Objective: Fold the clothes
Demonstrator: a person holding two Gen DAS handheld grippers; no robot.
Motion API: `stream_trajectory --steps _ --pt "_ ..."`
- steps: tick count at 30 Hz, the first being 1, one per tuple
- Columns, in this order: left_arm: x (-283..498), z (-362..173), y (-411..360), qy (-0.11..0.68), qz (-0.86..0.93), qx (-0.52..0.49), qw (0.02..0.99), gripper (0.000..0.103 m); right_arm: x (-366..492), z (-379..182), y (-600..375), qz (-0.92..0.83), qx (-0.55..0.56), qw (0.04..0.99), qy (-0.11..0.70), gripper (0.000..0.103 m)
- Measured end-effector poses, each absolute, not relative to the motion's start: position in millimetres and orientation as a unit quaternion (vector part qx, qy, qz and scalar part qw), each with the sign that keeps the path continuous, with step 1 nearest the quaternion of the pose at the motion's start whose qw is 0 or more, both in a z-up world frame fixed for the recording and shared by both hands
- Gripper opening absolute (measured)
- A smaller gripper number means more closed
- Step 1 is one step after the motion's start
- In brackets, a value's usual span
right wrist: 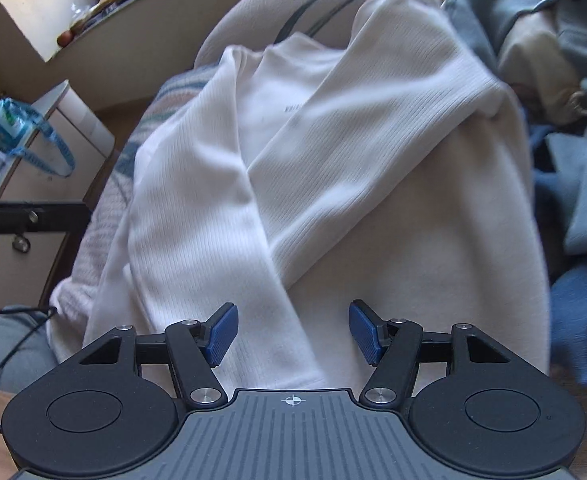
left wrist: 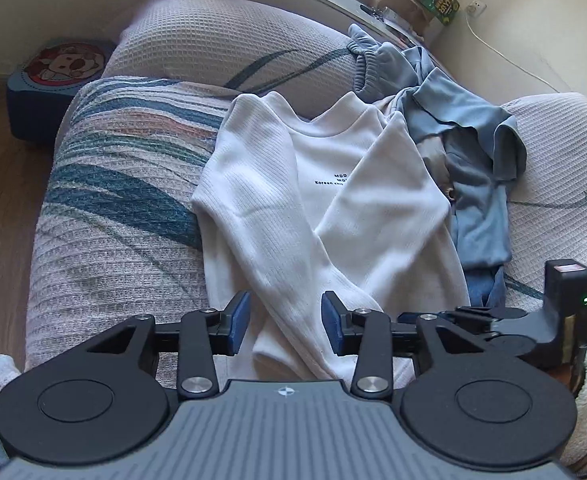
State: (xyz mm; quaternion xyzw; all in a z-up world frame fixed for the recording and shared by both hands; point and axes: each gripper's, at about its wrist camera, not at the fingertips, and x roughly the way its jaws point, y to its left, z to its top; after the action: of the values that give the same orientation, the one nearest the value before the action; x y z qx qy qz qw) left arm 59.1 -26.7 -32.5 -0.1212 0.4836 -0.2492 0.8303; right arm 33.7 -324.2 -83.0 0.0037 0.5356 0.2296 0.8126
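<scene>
A white ribbed long-sleeved top [left wrist: 333,200] lies face up on a striped, textured sofa cover [left wrist: 125,184], filling the middle of both wrist views, its collar toward the top of the frame and its two sleeves folded inward so they cross over the chest. A heap of blue-grey garments [left wrist: 473,152] sits just beside it at the right of the frame. At the lower centre of the left wrist view, the left gripper [left wrist: 285,324] stands partly open, its blue pads on either side of a sleeve cuff without pressing on it. In the right wrist view, the right gripper [right wrist: 293,332] is open wider above the hem area at the lower centre, holding nothing. The next fold looks like bringing the lower edge up toward the collar. To do it well, each gripper should pinch the hem at a bottom corner, catching both fabric layers, then lift evenly so the crossed sleeves stay tucked flat and clear of the blue pile.
</scene>
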Motion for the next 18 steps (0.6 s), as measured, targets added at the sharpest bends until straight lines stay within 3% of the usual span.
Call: stream_trajectory --steps 1,2,3,4,10,14,16,18 --pt "59 -33 -27 0.484 -0.249 -0.121 0.830 0.037 33 -84 -321 0.235 0.000 0.811 0.536 0.037" --pt "60 -35 -27 0.485 -0.247 -0.122 0.830 0.038 32 -84 -318 0.243 -0.003 0.807 0.537 0.024" --pt "61 -36 -27 0.485 -0.245 -0.124 0.830 0.038 31 -82 -315 0.247 -0.007 0.806 0.538 0.011" --pt "61 -37 -27 0.485 -0.244 -0.125 0.830 0.038 30 -77 -315 0.243 -0.016 0.809 0.535 0.005" --pt "64 -36 -27 0.481 -0.242 -0.125 0.833 0.041 25 -32 -360 0.158 -0.037 0.856 0.492 0.004" --pt "70 -41 -29 0.486 -0.239 -0.123 0.832 0.041 28 -35 -388 0.146 0.002 0.856 0.495 0.004" --pt "71 -43 -31 0.489 -0.234 -0.113 0.833 0.041 32 -46 -385 0.134 -0.004 0.855 0.500 0.012" --pt "70 -44 -31 0.491 -0.226 -0.104 0.835 0.041 34 -50 -379 0.130 -0.021 0.855 0.502 0.013"
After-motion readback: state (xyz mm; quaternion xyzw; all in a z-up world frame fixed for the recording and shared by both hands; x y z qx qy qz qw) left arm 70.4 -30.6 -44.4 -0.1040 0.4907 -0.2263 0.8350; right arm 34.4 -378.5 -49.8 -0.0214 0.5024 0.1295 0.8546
